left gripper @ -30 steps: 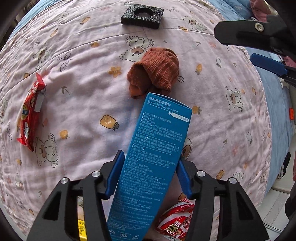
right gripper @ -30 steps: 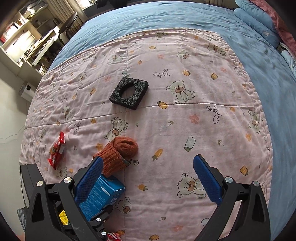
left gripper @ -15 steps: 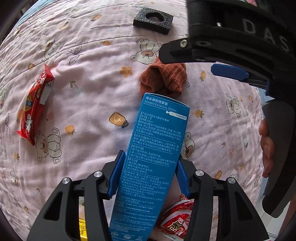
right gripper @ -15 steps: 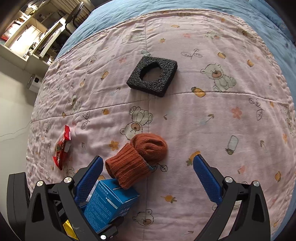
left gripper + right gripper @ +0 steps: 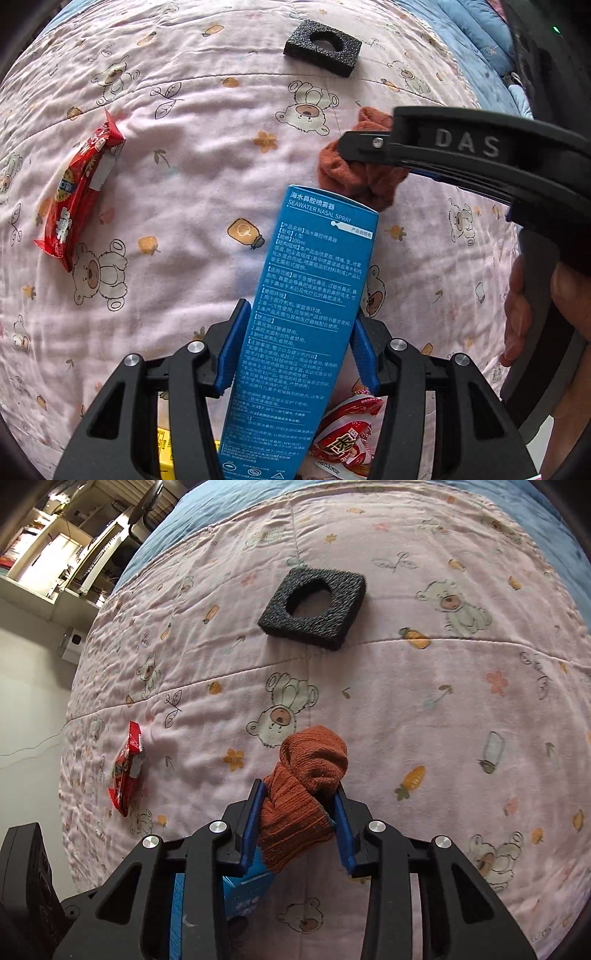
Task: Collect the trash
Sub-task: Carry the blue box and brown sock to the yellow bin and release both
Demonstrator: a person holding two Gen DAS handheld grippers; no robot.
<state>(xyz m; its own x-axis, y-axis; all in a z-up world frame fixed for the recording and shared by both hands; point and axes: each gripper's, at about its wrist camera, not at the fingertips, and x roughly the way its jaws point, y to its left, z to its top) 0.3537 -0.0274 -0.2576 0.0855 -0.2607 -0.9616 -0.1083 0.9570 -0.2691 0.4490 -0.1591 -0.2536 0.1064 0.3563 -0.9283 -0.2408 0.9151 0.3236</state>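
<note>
Pink bear-print quilt (image 5: 424, 709) over blue bedding (image 5: 229, 502); sunlit shelves (image 5: 48, 550), pale wall (image 5: 26, 709).

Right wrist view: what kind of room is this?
Most likely a bedroom: a pink quilted blanket with a bear print spread over blue bedding, and a desk with cluttered shelves at the far side.

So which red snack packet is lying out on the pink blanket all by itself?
The long red packet far to the left of the blue box. The other red packet is tucked low behind the left gripper, mostly hidden.
</note>
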